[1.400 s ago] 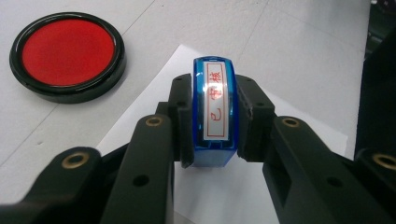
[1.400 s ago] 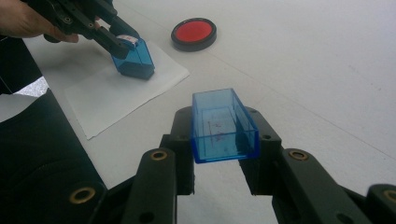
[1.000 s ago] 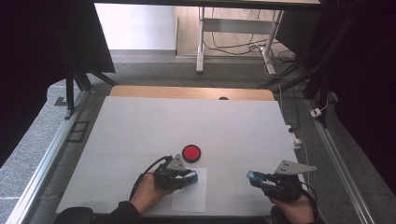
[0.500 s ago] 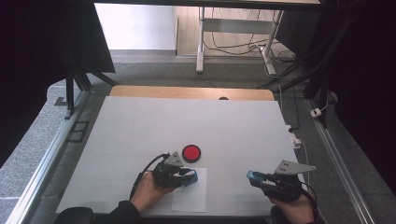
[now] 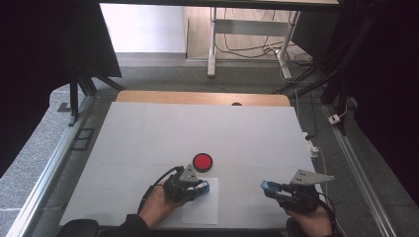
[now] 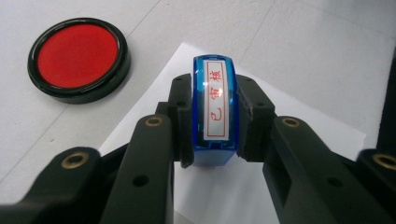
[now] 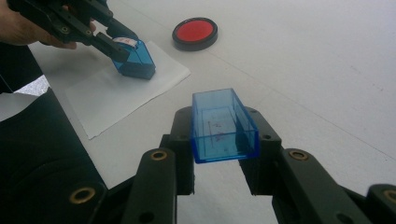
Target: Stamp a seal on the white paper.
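With left gripper (image 5: pixel 197 187) clamping the stamp (image 6: pixel 215 109) over the paper (image 5: pixel 201 210), right gripper (image 5: pixel 276 189) gripping its cap (image 7: pixel 223 125), I'd press flat, lift straight

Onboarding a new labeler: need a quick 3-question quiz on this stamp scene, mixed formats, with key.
1. True or false: the left gripper is shut on the blue stamp.
2. What does the right gripper hold? A) the red ink pad B) the blue stamp cap C) the paper sheet
3. Fill in: in the right gripper view the stamp's lower end is down on the ____.

Key:
1. True; its jaws clamp the stamp's sides.
2. B; the blue stamp cap sits between its jaws, while the red ink pad lies apart on the table.
3. Paper sheet.
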Demonstrator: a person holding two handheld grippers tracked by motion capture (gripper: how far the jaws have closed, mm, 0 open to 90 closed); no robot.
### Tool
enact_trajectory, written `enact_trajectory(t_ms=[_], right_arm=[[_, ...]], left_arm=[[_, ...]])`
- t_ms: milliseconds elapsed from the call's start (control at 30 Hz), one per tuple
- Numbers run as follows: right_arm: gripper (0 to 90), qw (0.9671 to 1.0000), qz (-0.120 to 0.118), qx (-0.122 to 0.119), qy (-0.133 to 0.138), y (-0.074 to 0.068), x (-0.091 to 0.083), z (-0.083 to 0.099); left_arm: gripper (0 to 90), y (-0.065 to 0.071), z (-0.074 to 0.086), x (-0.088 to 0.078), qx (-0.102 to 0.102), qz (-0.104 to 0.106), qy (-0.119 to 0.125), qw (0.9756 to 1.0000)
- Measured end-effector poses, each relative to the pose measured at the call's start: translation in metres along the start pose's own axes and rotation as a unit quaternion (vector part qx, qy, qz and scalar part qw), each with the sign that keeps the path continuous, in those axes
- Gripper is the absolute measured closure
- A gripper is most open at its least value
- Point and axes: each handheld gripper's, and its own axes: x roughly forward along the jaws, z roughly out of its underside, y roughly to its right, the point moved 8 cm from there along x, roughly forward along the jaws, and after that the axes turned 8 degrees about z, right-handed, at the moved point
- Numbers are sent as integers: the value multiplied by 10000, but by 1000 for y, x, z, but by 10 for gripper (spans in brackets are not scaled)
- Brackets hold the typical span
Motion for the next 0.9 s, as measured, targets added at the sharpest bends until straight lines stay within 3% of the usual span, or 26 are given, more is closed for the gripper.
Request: enact_trajectory(t_ms=[600, 900], right_arm=[[686, 10000, -24, 5, 6, 0, -1, 0], [685, 10000, -14, 6, 6, 1, -1, 0]], left_arm=[[700, -4, -3, -2, -158, 172, -99, 9997], [699, -4, -12, -16, -73, 235, 155, 9996]])
